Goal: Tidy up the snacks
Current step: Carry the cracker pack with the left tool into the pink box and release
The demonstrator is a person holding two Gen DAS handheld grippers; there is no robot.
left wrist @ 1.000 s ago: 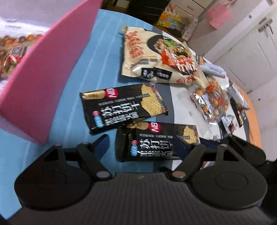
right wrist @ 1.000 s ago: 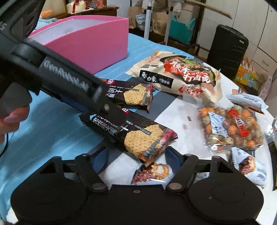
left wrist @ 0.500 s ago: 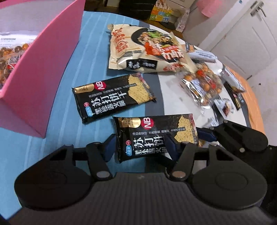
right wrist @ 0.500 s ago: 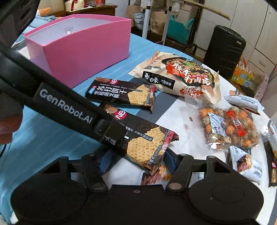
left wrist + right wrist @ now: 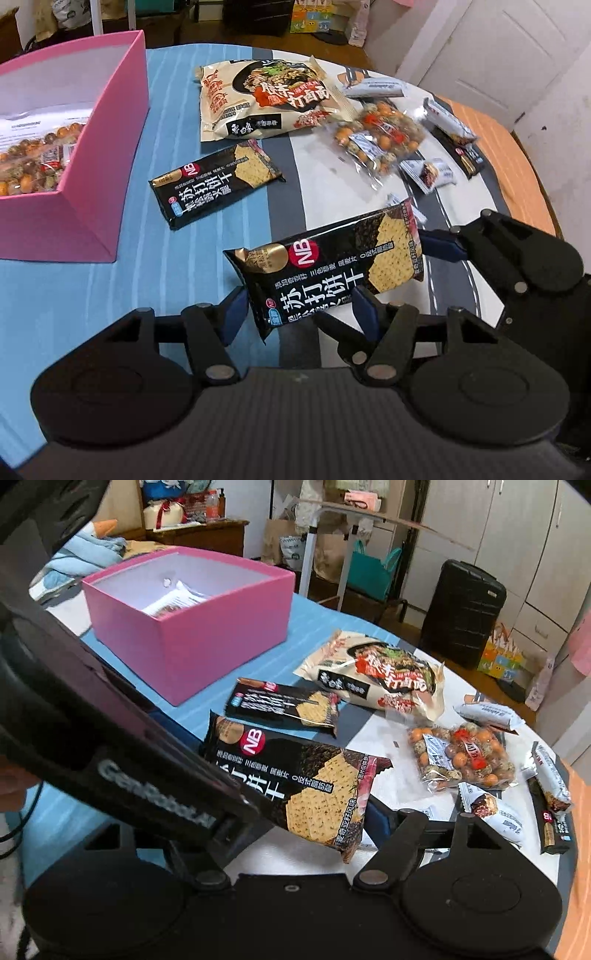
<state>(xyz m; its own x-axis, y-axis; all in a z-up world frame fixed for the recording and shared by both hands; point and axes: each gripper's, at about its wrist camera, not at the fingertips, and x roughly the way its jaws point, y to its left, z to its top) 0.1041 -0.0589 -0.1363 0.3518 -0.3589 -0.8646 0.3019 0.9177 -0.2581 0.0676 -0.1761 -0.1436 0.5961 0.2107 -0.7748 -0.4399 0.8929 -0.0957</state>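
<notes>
A black cracker packet hangs tilted above the table, and my left gripper is shut on its near end, blue pads pressing both sides. In the right wrist view the same packet has its far end between the fingers of my right gripper, whose jaws are opening. One blue fingertip stands just off that end without pressing it. The left gripper's black housing hides the right gripper's left finger. A pink box with a bag of nuts inside stands at the left.
A second black cracker packet lies flat near the pink box. Behind it are a noodle bag, a clear nut bag and several small wrapped snacks. The round table's edge curves at the right.
The left gripper closed on the near cracker packet and lifted it off the table. The right gripper's jaws narrowed on its far end, then widened. Both grippers rose.
</notes>
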